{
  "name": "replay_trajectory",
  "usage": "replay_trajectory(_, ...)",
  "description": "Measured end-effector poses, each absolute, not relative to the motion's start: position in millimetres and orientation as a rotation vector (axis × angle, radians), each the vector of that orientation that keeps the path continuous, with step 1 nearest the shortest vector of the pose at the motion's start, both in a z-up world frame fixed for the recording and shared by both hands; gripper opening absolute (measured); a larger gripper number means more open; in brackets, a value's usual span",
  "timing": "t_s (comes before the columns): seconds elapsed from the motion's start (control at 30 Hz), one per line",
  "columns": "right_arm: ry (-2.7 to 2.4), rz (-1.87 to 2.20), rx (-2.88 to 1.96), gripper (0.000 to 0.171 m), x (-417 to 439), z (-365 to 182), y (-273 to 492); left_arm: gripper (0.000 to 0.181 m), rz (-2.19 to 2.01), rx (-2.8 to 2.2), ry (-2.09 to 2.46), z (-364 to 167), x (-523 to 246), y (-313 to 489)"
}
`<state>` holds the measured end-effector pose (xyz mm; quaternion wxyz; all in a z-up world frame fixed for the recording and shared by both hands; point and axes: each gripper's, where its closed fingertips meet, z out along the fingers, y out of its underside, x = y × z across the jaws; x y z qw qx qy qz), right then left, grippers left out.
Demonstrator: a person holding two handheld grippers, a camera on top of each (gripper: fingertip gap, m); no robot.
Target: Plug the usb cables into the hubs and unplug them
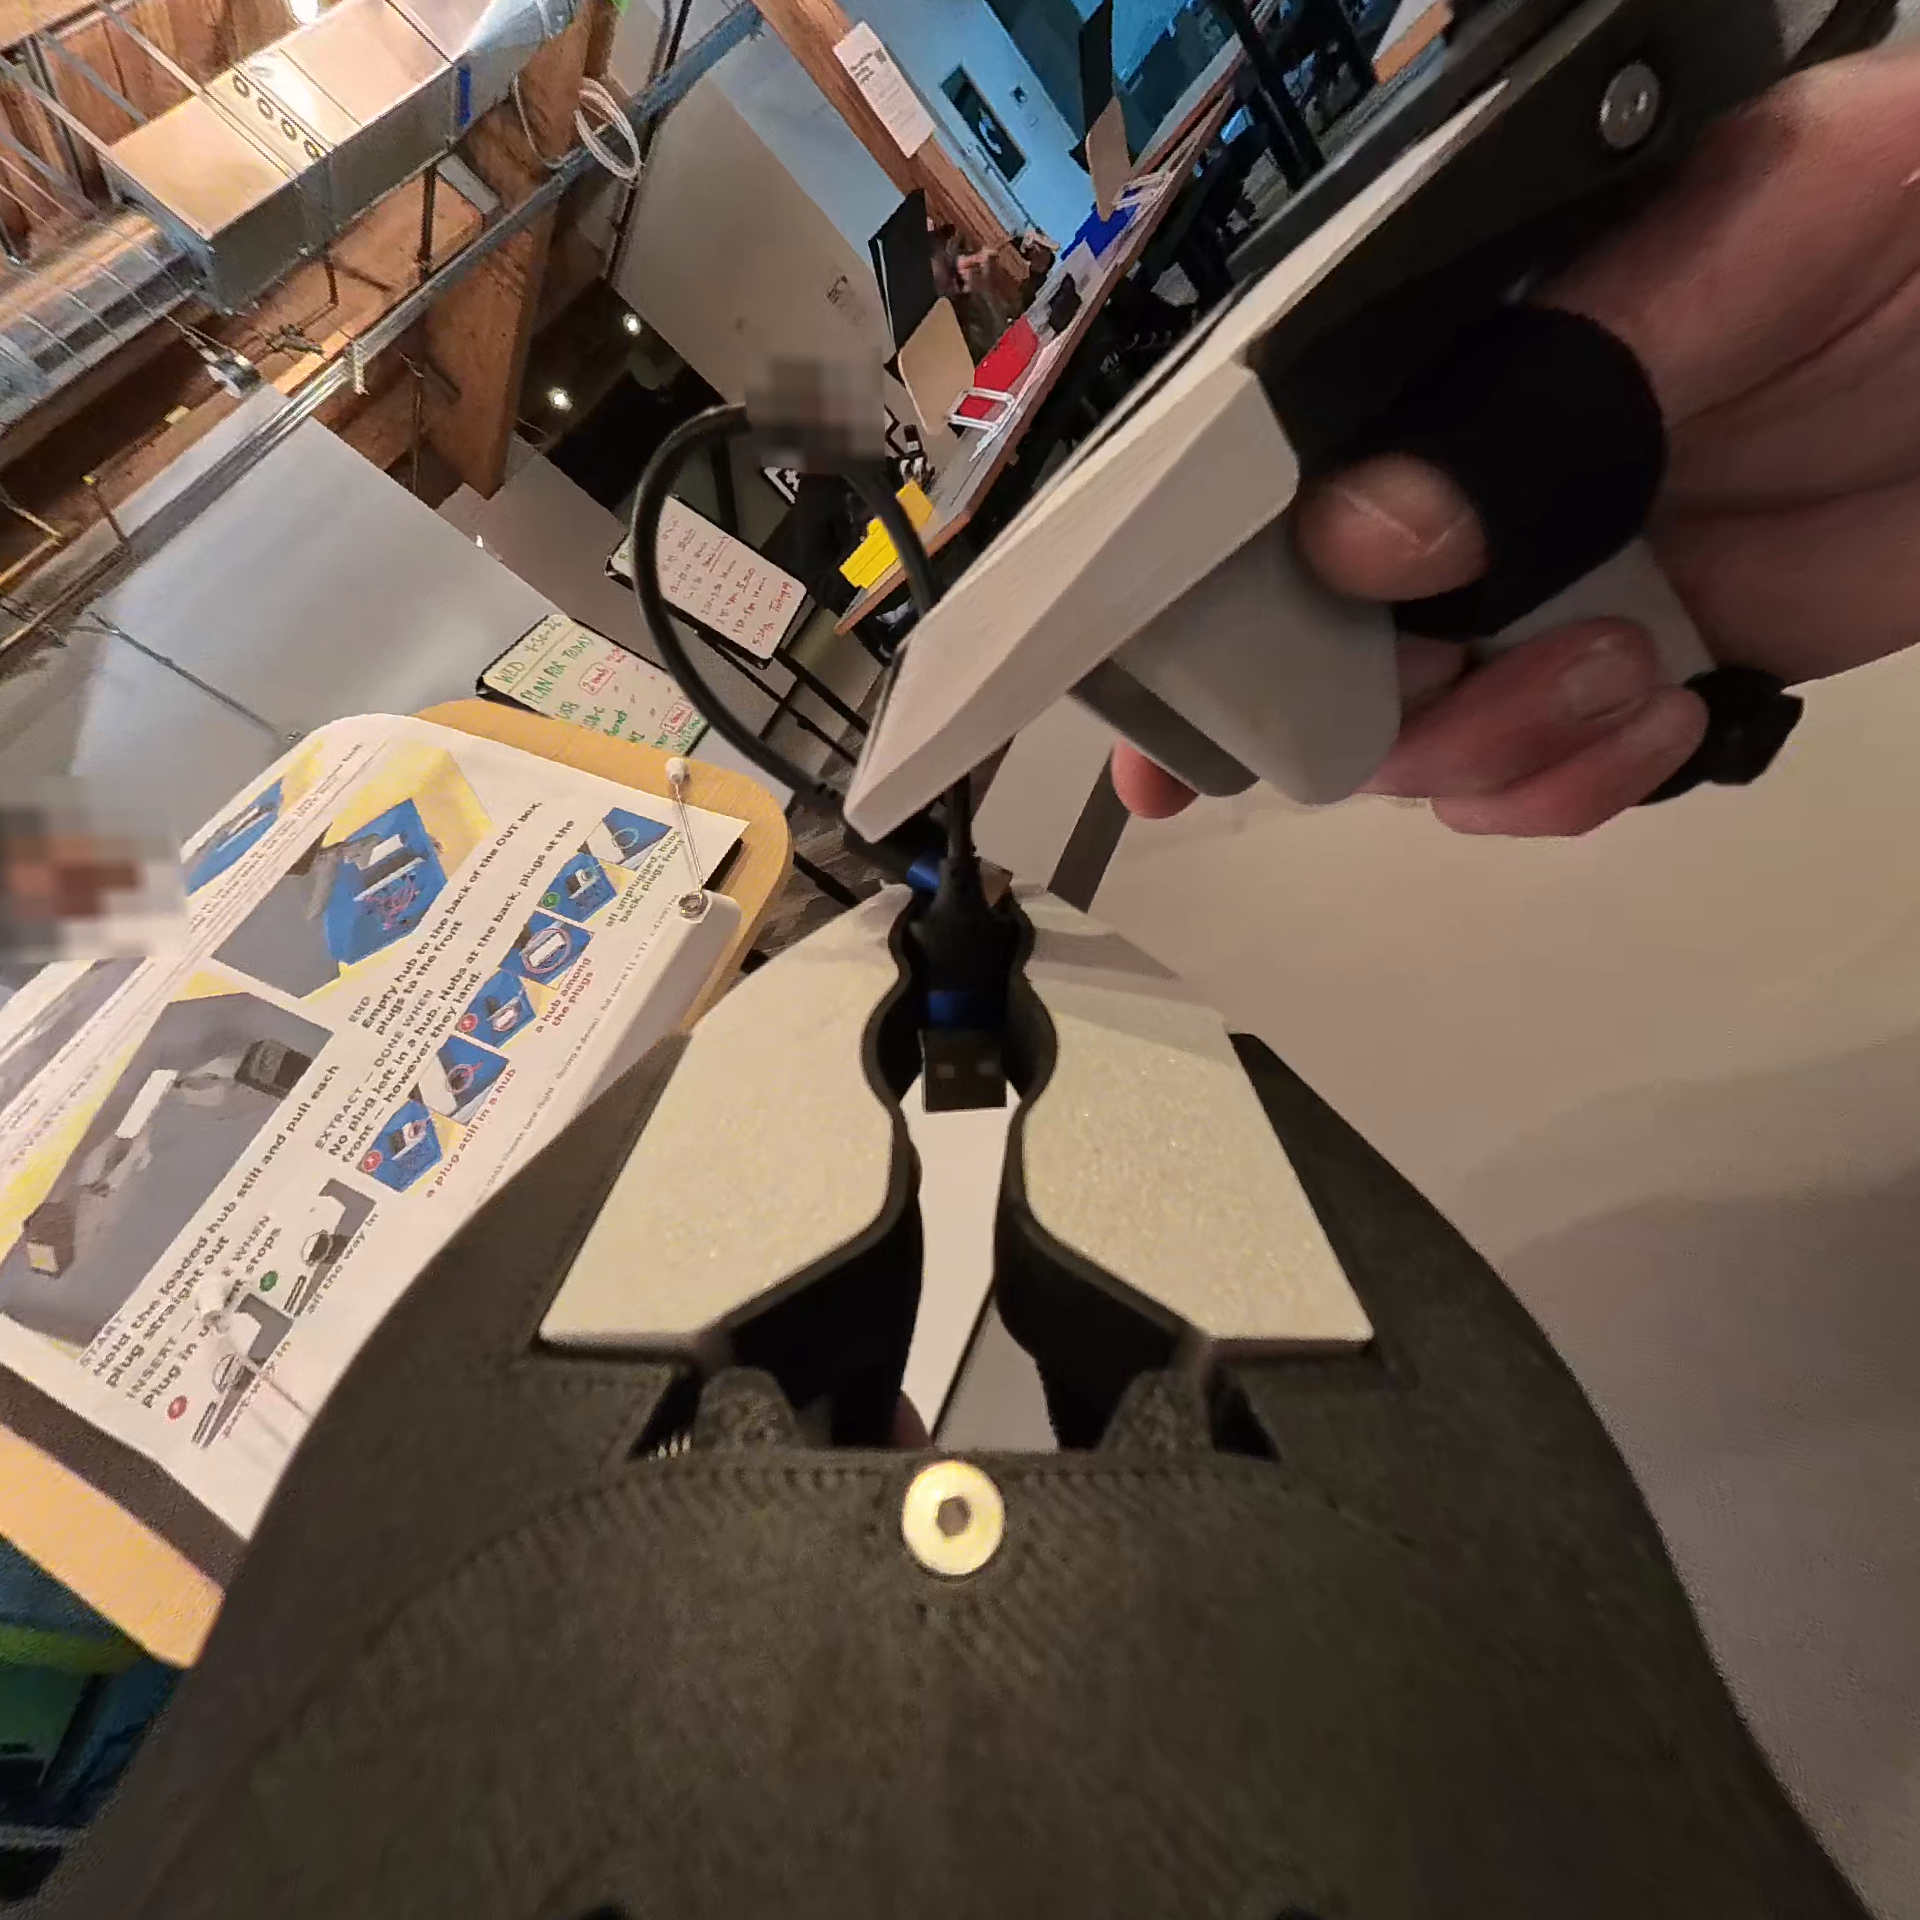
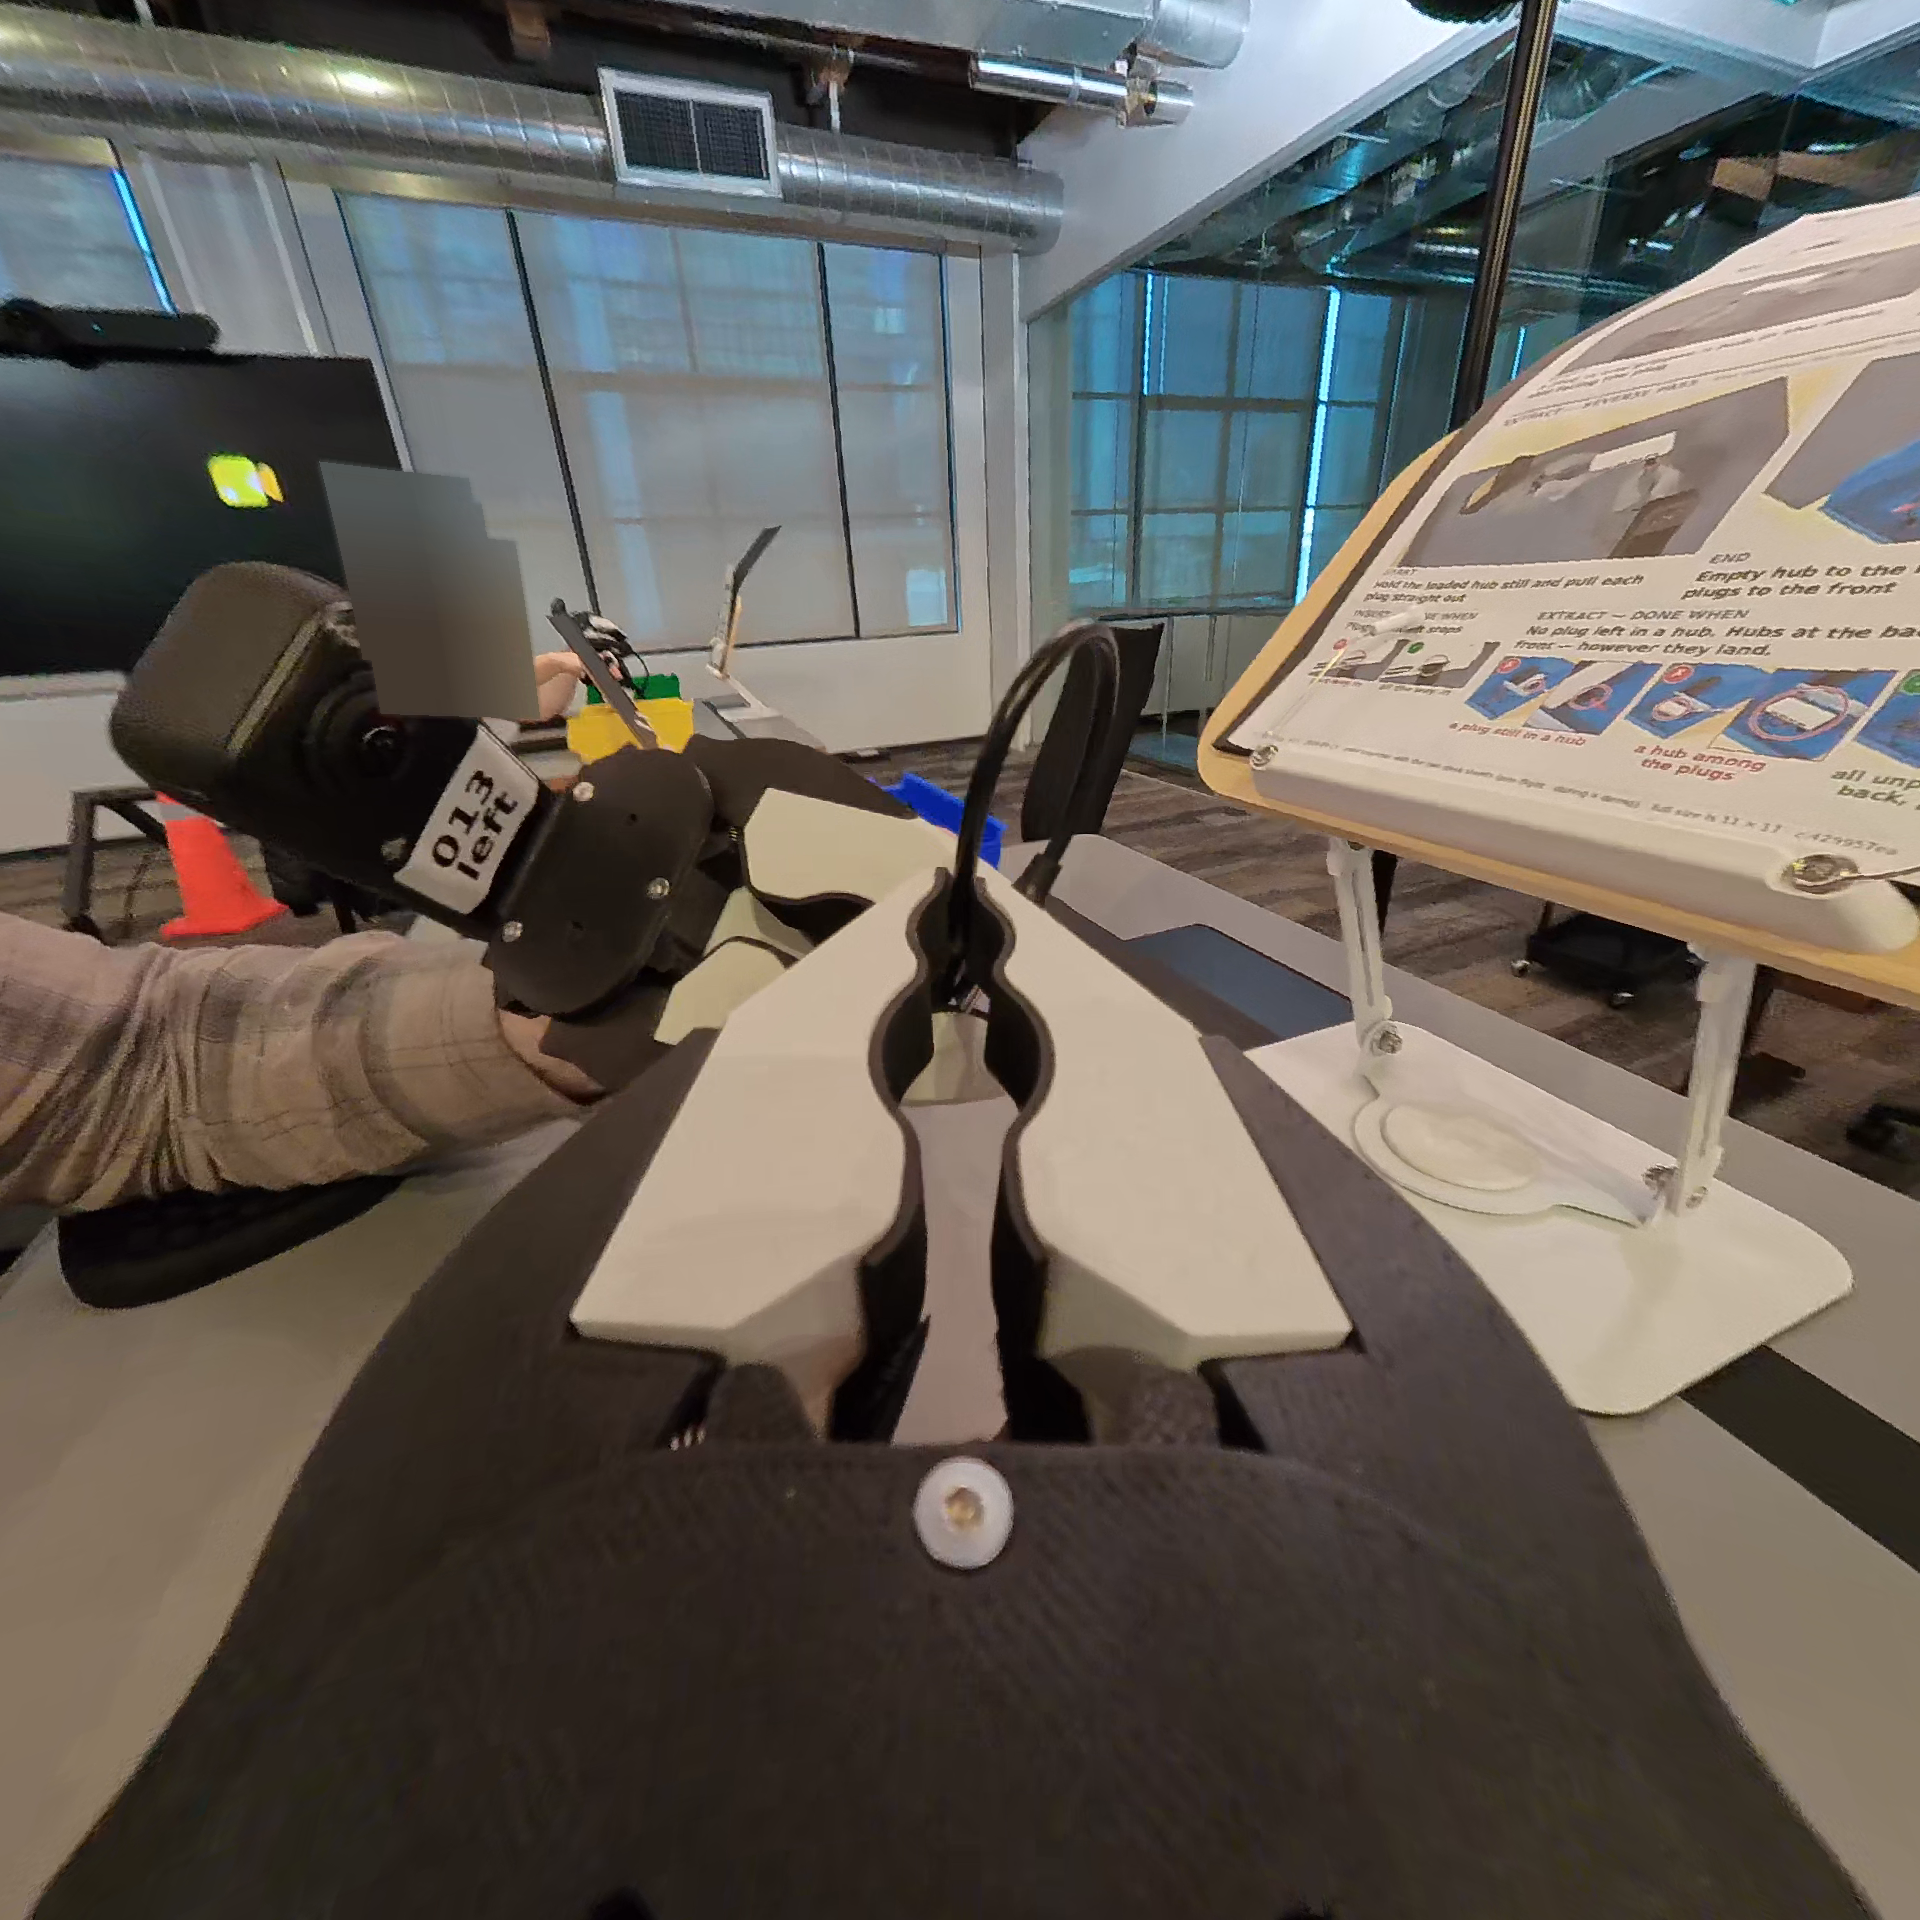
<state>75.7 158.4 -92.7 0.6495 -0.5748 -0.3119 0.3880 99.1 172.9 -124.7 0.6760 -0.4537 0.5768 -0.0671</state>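
A: USB plug, where is it?

B: In the left claw, pinched by its black body at the tips. The metal end is bare and points back at the wrist camera. It's not in any hub.

A: Cable?

B: The black cable loops up and comes back down into the right claw, which is closed narrow on it near the tips. Both claws are held up off the tabletop.

A: Hub?

B: I can't pick one out in either view. There's a pale bit behind the right claw's tips, but I can't tell what it is.

A: Step?

B: My guess is it's between plugging and unplugging, since the plug is free and one cable is held at two points.

A: Next?

B: The plug faces backwards, so it likely needs turning or regripping. After that, find a hub port, line the plug up square and push straight in. Slack in the loop could snag.

A: Anything else?

B: An instruction sheet sits on a white stand beside them.
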Motion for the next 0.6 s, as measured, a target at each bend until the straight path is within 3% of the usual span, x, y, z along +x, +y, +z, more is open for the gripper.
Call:
replay_trajectory(0.3, -0.821, 0.579, -1.334, 0.007, 82.3, -94.9, 161.4, 0.011, -0.117, -1.067, 1.311, -128.2, 93.8, 182.4)
replay_trajectory(0.43, -0.942, 0.315, -1.371, 0.025, 97.2, -99.5, 165.4, 0.011, -0.055, -1.084, 1.345, -132.8, 86.5, 188.3)
replay_trajectory(0.6, -1.266, -0.489, -1.291, 0.066, 120.2, -86.8, 160.6, 0.01, 0.115, -1.104, 1.417, -143.8, 81.8, 200.5)
